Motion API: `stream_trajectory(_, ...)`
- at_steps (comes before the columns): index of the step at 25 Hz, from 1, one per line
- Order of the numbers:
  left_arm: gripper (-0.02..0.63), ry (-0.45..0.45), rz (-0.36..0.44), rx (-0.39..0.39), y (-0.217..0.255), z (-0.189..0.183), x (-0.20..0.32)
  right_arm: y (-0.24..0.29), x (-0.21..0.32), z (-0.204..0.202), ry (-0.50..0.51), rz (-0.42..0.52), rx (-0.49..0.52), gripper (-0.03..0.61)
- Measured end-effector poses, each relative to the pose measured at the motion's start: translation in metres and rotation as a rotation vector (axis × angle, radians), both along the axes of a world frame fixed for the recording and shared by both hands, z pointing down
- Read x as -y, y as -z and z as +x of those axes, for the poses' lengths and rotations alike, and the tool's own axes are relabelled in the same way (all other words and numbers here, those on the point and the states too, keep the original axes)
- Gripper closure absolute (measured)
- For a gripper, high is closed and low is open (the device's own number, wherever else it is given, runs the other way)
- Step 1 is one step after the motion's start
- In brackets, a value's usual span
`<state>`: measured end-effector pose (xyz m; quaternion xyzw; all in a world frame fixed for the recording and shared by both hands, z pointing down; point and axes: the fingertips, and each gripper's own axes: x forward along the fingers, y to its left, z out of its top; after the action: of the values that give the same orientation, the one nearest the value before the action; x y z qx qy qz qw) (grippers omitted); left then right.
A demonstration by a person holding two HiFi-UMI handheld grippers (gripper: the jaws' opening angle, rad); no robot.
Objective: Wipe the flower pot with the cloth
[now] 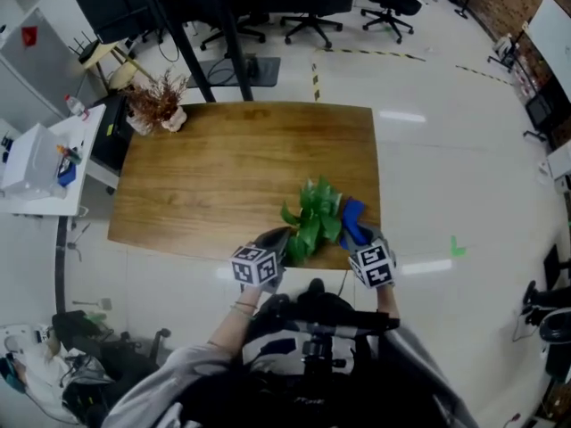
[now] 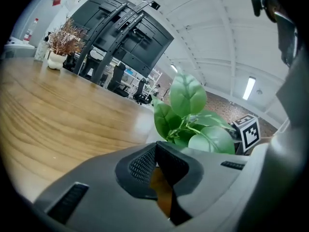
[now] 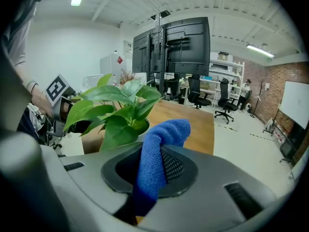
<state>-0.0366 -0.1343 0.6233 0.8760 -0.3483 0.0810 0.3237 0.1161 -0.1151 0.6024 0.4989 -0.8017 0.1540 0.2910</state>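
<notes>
One potted plant (image 1: 314, 214), one table (image 1: 223, 168), right fingers (image 3: 176, 167) clamping one blue cloth (image 3: 155, 151), left fingers (image 2: 141, 166) closed.

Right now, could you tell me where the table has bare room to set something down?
The table is bare from the dried plant at its far-left corner to the green plant at the near-right edge. Crowded there: left gripper, right gripper and cloth flank it.

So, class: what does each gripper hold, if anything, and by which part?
The right gripper pinches the cloth by a bunched fold, its top bulging above the jaws. The left gripper is shut on nothing.
</notes>
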Motion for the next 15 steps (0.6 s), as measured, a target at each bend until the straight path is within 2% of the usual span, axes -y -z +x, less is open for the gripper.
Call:
stream_trajectory(7,0.607,0.009,-0.024,0.017,-0.009,0.011,0.005,-0.029,0.002,-0.031,0.12,-0.061,0.051,0.508)
stream_trajectory(15,0.607,0.028,-0.028,0.046,-0.017,0.01,0.025,-0.055,-0.006,-0.053,0.16,-0.149,0.085,0.508)
